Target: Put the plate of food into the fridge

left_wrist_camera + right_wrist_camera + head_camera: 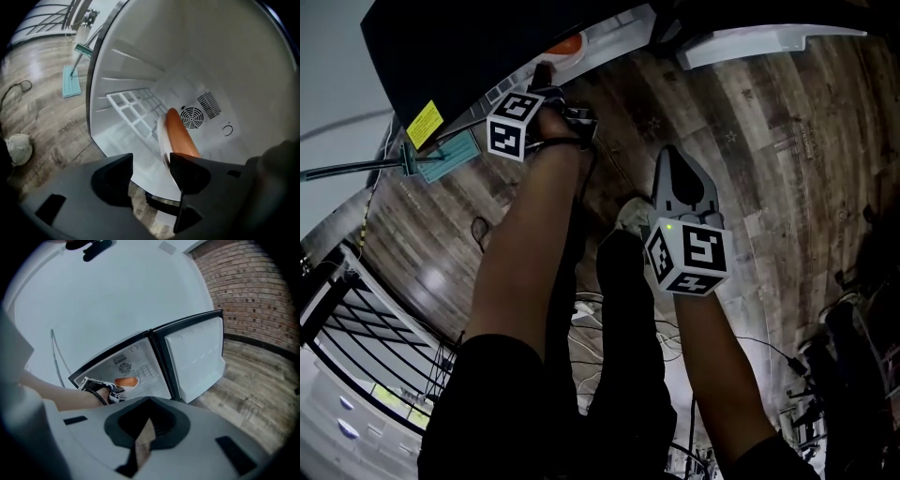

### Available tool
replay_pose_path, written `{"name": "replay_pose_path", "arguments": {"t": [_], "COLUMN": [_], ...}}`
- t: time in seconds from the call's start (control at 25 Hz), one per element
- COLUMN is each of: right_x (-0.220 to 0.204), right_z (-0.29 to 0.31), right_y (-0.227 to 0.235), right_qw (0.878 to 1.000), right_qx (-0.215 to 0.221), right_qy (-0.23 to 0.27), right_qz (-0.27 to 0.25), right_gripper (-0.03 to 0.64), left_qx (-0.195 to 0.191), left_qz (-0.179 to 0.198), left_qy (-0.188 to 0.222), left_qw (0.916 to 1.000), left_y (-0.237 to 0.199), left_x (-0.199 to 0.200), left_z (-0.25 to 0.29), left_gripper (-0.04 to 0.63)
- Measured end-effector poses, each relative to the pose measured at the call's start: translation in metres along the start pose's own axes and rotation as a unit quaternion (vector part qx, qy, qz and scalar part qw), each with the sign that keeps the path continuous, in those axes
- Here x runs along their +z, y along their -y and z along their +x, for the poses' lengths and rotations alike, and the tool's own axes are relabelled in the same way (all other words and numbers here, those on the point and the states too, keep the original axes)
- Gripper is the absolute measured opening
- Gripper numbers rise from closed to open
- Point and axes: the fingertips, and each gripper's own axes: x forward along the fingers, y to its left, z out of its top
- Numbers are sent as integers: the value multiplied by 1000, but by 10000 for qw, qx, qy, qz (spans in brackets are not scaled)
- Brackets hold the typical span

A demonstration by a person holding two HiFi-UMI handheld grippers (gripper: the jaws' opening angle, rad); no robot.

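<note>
In the lower middle of the left gripper view, the left gripper (151, 165) is gaping wide, gripping nothing. The plate of food (179, 136) is lying in the fridge (140, 61) just beyond it. The right gripper (144, 437) is hanging closed and empty.

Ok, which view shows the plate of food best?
The left gripper view: the plate of food is close and large, seen nearly edge-on inside the fridge. The right gripper view shows it small and far off; the head view shows only an orange sliver.
</note>
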Motion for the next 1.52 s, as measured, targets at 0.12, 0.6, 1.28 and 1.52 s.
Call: {"name": "replay_pose_path", "arguments": {"t": [0.12,0.6,1.28,1.52], "right_x": [-4,35,247,384], "right_z": [-1,-21,-231,-331], "right_y": [-4,-68,-192,-251], "right_qw": [10000,9997,9938,9765], "right_qx": [-9,177,230,457], "right_qy": [-19,20,1026,2039], "right_qz": [-1,-154,-374,-535], "right_gripper": [12,12,12,12], "left_qx": [-317,-1173,-2545,-3198], "left_qz": [141,2813,5300,5466], "left_qy": [-73,-825,-594,107], "left_qw": [9994,9489,8067,7739], "left_y": [1,49,299,429], "left_x": [-4,-15,53,117], "left_z": [-11,-119,-441,-565], "left_gripper": [222,-3,-3,-3]}}
